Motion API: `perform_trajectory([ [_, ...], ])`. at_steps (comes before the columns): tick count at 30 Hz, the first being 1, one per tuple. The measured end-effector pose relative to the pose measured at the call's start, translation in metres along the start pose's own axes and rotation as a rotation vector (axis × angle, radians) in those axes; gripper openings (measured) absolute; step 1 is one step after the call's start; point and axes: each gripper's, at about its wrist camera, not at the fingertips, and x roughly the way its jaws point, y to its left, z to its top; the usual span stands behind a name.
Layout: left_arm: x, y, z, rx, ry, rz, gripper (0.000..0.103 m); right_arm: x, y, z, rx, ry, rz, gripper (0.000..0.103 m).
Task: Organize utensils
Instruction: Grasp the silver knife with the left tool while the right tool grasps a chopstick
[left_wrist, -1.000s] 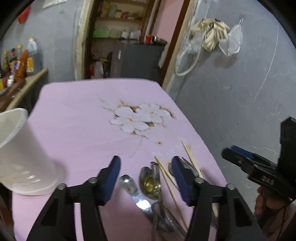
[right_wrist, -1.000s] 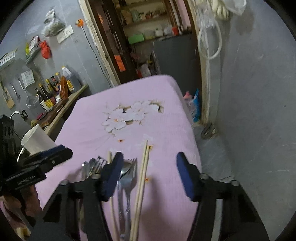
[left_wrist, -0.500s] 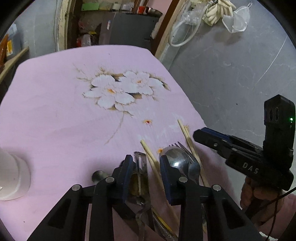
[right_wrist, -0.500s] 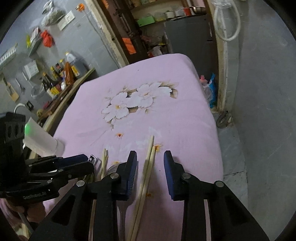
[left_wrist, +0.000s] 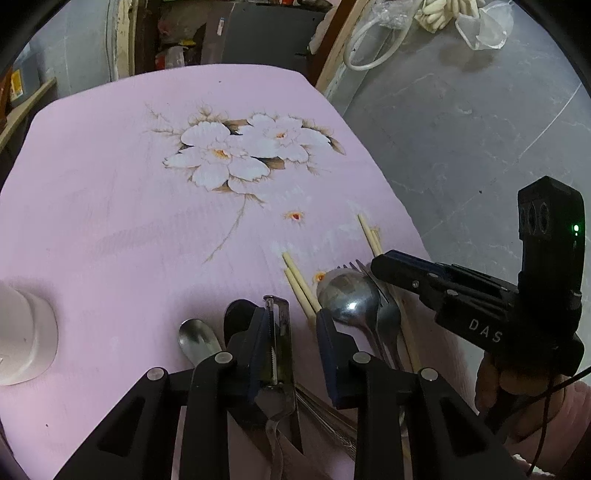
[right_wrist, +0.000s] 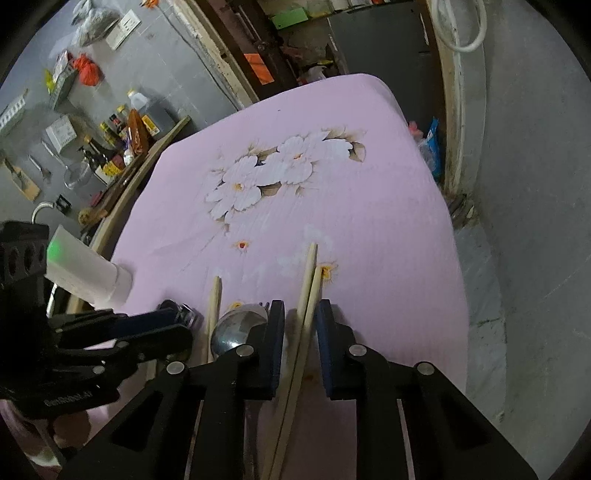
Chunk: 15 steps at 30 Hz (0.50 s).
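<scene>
- Our utensils lie in a heap at the near edge of the pink flowered cloth (left_wrist: 110, 206): spoons, a fork, chopsticks and a metal peeler (left_wrist: 279, 332).
- The chopstick pair (right_wrist: 308, 291) is light, thin and stiff. It can roll or slip, so we think it is best to pinch both sticks together near the middle.
- The peeler is hard metal with a toothed blade. We would take it by its flat sides, not the sharp edge.
- The big spoon (left_wrist: 349, 299) is shiny and smooth, so it may slide.
- Our left gripper (left_wrist: 291, 332) sits around the peeler. Its jaws have just been closing, but a gap still shows on one side, so it is not pinching yet.
- Our right gripper (right_wrist: 301, 325) sits around the chopstick pair. Its jaws have just been closing too, and small gaps still show.
- A second ago both grippers were wide and higher up. Now both are lower and much narrower.
- The white cup (left_wrist: 22, 336) stands apart on the left.
</scene>
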Motion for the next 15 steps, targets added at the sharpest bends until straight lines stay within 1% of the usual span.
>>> perform_trajectory([
  [5,0.004,-0.002,0.003,0.008,0.026,-0.005,0.025,0.006,-0.011,0.004,0.088,0.015,0.066,0.016],
  [8,0.004,-0.004,0.003,0.015,0.032,-0.001,0.025,0.010,-0.011,0.003,0.094,0.018,0.076,0.016],
  [9,0.004,-0.004,0.002,0.023,0.033,0.009,0.021,0.011,-0.010,0.003,0.091,0.018,0.077,0.016],
  [10,0.004,-0.005,0.002,0.029,0.035,0.020,0.014,0.012,-0.008,0.002,0.086,0.019,0.075,0.013],
  [11,0.004,-0.004,0.002,0.033,0.038,0.032,0.011,0.012,-0.007,0.002,0.081,0.020,0.074,0.007],
  [12,0.004,-0.002,0.003,0.031,0.040,0.037,0.006,0.012,-0.007,0.002,0.079,0.022,0.076,0.006],
  [15,0.002,0.006,0.004,-0.009,0.047,0.011,0.005,0.009,-0.001,0.001,0.065,0.019,0.085,0.005],
])
